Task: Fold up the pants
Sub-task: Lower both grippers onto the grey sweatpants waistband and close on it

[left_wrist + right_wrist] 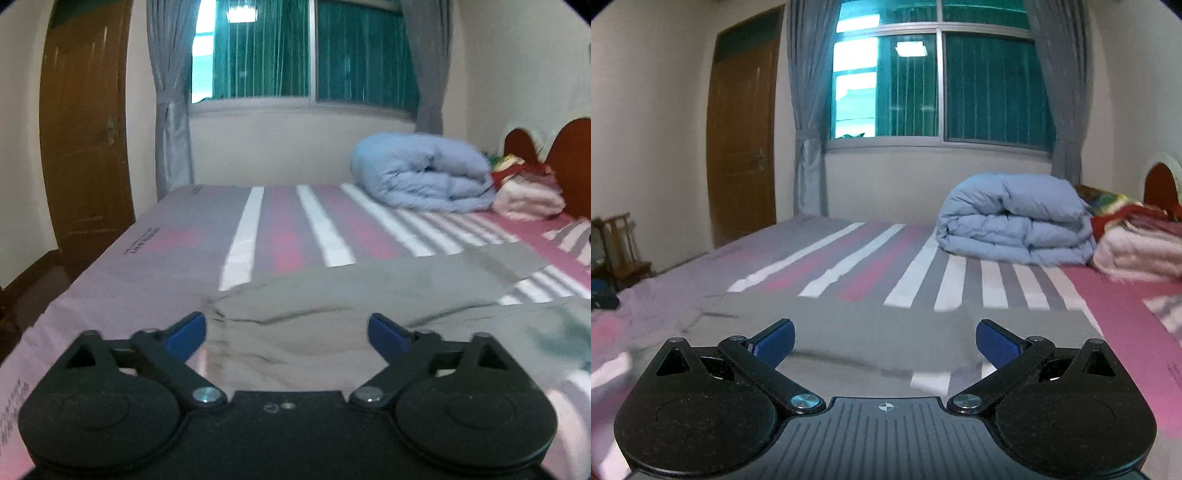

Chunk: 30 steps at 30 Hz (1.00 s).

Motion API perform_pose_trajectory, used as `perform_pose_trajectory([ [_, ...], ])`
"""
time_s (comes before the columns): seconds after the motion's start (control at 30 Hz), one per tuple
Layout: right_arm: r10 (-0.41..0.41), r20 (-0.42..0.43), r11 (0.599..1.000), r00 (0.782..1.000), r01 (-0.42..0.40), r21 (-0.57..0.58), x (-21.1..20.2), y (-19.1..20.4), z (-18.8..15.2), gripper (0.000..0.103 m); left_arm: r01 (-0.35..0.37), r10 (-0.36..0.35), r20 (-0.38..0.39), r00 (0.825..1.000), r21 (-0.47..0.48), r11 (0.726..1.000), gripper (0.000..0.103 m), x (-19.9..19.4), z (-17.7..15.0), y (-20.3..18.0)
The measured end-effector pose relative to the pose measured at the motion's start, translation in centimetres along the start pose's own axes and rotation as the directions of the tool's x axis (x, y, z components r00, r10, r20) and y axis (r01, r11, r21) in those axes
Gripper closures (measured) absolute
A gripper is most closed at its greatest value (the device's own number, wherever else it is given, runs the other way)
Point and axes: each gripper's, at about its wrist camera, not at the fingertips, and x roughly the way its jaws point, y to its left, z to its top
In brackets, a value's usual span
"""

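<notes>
Pants (332, 295), grey and creased, lie spread on bed (147, 266); both grippers (287, 332) (885, 339) gape empty.

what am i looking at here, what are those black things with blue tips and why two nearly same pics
Each picture comes from a camera mounted on a handheld gripper, one per hand, looking forward along its two fingers. The black parts are the gripper bodies; the blue tips are the fingers. The left gripper and the right gripper are both open and hold nothing. Grey pants lie spread on a striped bed, waiting to be folded. Farther back sit a folded blue duvet and a pile of clothes.
</notes>
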Motion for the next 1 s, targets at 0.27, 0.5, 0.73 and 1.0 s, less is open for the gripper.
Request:
perform_pose_trajectory([
  [0.27, 0.12, -0.177, 0.991, 0.977, -0.128, -0.03, 19.6, -0.3, 3.1, 0.037, -0.01, 0.023, -0.213, 0.977, 0.061, 0.998, 0.041, 15.7, 1.3, 5.7],
  [0.5, 0.17, -0.271, 0.976, 0.947, -0.2, -0.088, 32.2, 0.1, 1.6, 0.037, -0.04, 0.038, -0.278, 0.96, 0.0, 0.999, 0.042, 24.5, 1.3, 9.5],
  [0.73, 0.191, -0.383, 0.938, 0.904, -0.283, -0.2, 40.1, 0.1, -0.1, 0.037, 0.001, 0.003, -0.309, 0.951, 0.014, 1.0, 0.017, 27.9, 1.0, 11.7],
  [1.0, 0.218, -0.54, 0.895, 0.813, -0.387, -0.222, 44.5, -0.2, -1.3, 0.061, 0.167, -0.183, -0.313, 0.932, -0.078, 0.983, 0.079, 28.8, 1.4, 12.6],
])
